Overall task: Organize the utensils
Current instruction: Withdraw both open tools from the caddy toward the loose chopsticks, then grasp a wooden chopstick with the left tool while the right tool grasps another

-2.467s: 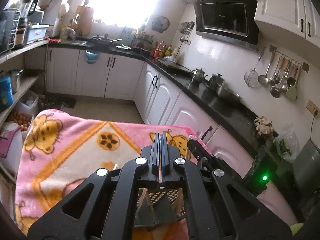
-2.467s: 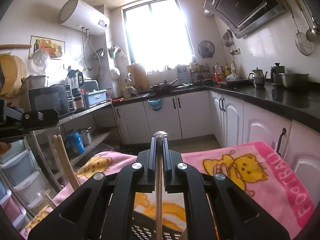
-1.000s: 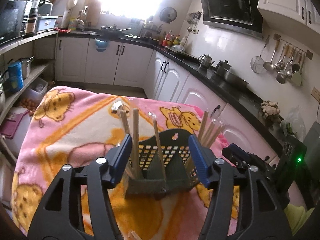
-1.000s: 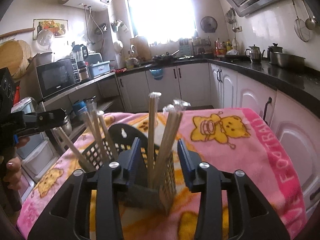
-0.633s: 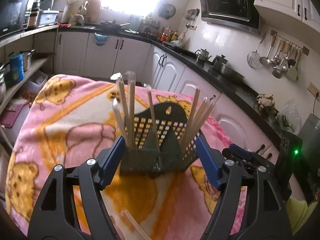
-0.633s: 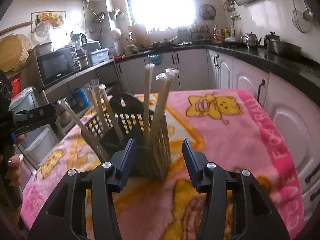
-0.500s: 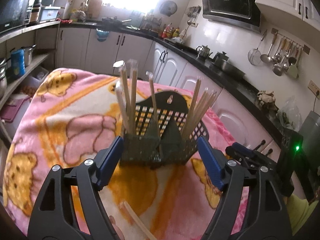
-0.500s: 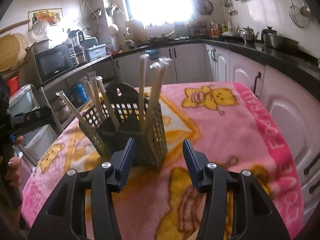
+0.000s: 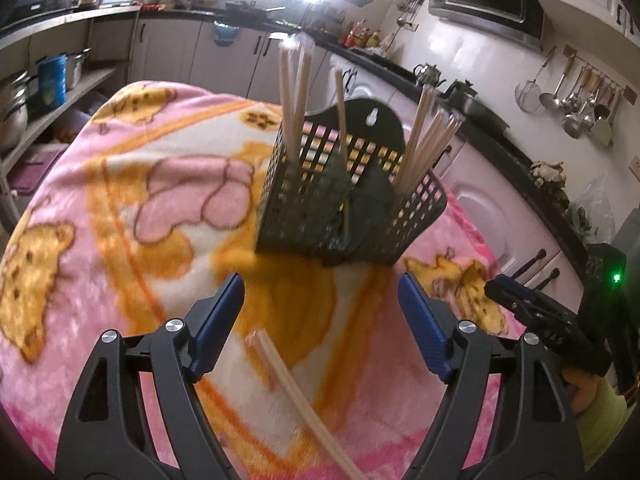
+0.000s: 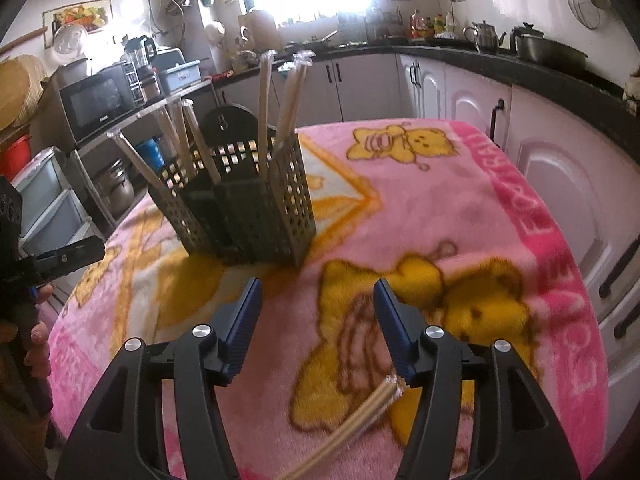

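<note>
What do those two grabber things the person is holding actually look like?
Both tongs, left and right, look alike: matte black plastic frames with triangular cut-outs and round silver screw heads, each ending in two flat fingers faced with ribbed blue pads. Seen from the left one, the right one's black body carries a small green light. A yellow-green sleeve shows below it.

2.5 s ago I had both grippers squeezed shut on chopsticks. Now my left gripper [image 9: 320, 304] and right gripper [image 10: 317, 314] are wide apart and hold nothing. I pulled both back from the black basket [image 9: 348, 204], so it looks farther away. More of the pink blanket [image 10: 460, 208] shows, and a wrapped pair of chopsticks [image 9: 296, 396] lying on it has come into view.
</note>
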### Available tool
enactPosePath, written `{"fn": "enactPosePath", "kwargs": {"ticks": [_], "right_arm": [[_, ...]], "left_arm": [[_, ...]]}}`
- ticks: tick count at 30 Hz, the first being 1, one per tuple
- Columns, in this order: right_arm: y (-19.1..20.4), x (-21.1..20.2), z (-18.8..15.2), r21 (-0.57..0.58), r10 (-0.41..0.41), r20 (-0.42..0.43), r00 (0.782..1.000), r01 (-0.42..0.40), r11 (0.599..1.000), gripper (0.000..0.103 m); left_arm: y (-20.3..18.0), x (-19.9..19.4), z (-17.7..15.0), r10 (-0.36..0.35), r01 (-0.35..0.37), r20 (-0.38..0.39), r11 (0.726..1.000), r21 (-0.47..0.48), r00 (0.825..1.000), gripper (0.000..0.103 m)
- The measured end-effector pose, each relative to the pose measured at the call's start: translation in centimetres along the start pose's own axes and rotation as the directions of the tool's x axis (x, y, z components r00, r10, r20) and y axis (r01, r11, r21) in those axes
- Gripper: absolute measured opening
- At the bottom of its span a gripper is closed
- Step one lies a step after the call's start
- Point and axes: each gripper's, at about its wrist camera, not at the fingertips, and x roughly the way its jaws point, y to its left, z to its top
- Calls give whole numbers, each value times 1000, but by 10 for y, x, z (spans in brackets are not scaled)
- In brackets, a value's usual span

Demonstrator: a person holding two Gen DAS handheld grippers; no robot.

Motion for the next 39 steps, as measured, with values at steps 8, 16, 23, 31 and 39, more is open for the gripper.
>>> {"fn": "enactPosePath", "kwargs": {"ticks": [8,16,23,31,39], "right_arm": [[-9,-4,-22,24,-13,-49,999,14,1000,59],[-20,-3,-42,57,-12,-106,994,18,998,59],[-31,8,-53,102,-4,-174,985,22,995,59],[-38,29,-54,151,18,-224,974,17,988,58],[-33,48,-41,136,60,-243,968,-28,990,13]], "left_arm": [[6,9,-27,19,-19,-66,1000,-10,998,73],[11,22,-49,52,-56,-129,998,-28,990,73],[13,36,-65,69,-76,-178,996,-34,982,73],[6,52,-65,123,-124,-195,992,5,973,70],[5,70,-49,217,-212,-204,976,47,955,37]]}}
